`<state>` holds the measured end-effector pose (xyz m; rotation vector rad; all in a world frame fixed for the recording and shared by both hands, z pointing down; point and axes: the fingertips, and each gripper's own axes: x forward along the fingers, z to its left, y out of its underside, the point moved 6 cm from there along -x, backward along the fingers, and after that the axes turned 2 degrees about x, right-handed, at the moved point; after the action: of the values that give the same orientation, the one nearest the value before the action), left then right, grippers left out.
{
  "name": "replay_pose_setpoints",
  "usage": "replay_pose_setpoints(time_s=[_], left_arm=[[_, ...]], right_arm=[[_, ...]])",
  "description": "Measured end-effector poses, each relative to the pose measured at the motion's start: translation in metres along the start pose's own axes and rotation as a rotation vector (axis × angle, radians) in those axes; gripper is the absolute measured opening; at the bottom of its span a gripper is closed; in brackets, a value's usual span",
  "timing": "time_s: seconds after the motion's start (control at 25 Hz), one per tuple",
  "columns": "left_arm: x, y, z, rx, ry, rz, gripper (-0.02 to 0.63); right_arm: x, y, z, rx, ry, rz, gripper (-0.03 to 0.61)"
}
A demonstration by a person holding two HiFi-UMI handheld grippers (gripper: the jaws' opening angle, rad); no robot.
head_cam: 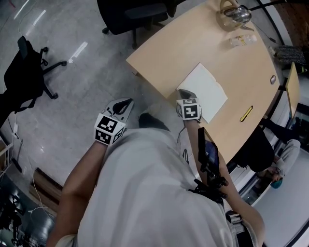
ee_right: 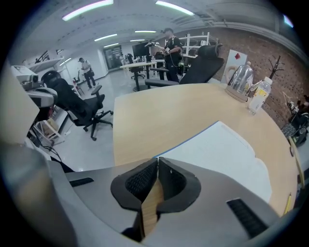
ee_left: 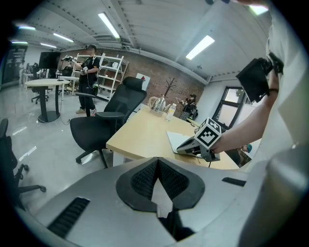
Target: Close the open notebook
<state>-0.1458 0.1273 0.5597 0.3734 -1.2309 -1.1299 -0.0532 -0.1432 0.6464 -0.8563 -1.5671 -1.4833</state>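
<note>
Containers first: kettle (head_cam: 235, 13) stood on a round tray (head_cam: 223, 21) at the far end of the table (head_cam: 164, 53), well beyond the notebook (head_cam: 207, 87). Clear bottle (head_cam: 240, 40) stood just beside the tray, on the notebook's side. Couldn't make out the contents of either; both were too small and glary.

Notebook lay flat near the table's near edge, white face up, with a thin blue line along one edge in the right gripper view. Couldn't tell whether that face was an open spread or a cover. There was a crease toward its far right, nothing clearer.

Right gripper (head_cam: 180, 91) sat at the notebook's near corner, fingers pressed together at the tips with nothing between them. No view showed whether it touched the paper.

Left gripper (head_cam: 129, 101) was well left of the notebook, off the table and over the floor. Its fingers were also closed tip to tip and empty.

Yellow pen (head_cam: 246, 114) lay right of the notebook, apart from it.

Hidden or cut off: the person's torso covered the lower half of the head view. A black device (head_cam: 208, 159) strapped to the right forearm was only partly seen. One office chair (head_cam: 29, 72) stood far left of the notebook on the floor, and another (head_cam: 137, 12) was cropped by the top edge.
</note>
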Motion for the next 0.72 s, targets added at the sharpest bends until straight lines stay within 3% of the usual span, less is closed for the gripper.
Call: replay_pose_setpoints(time_s=[0.44, 0.72], left_arm=[[0.012, -0.012, -0.011, 0.064, 0.068, 0.013, 0.005], [0.024, -0.021, -0.021, 0.131, 0.139, 0.039, 0.005]], right_arm=[[-0.026, -0.003, 0.001, 0.065, -0.01, -0.129, 0.023], [-0.04, 0.001, -0.002, 0.224, -0.038, -0.218, 0.023]])
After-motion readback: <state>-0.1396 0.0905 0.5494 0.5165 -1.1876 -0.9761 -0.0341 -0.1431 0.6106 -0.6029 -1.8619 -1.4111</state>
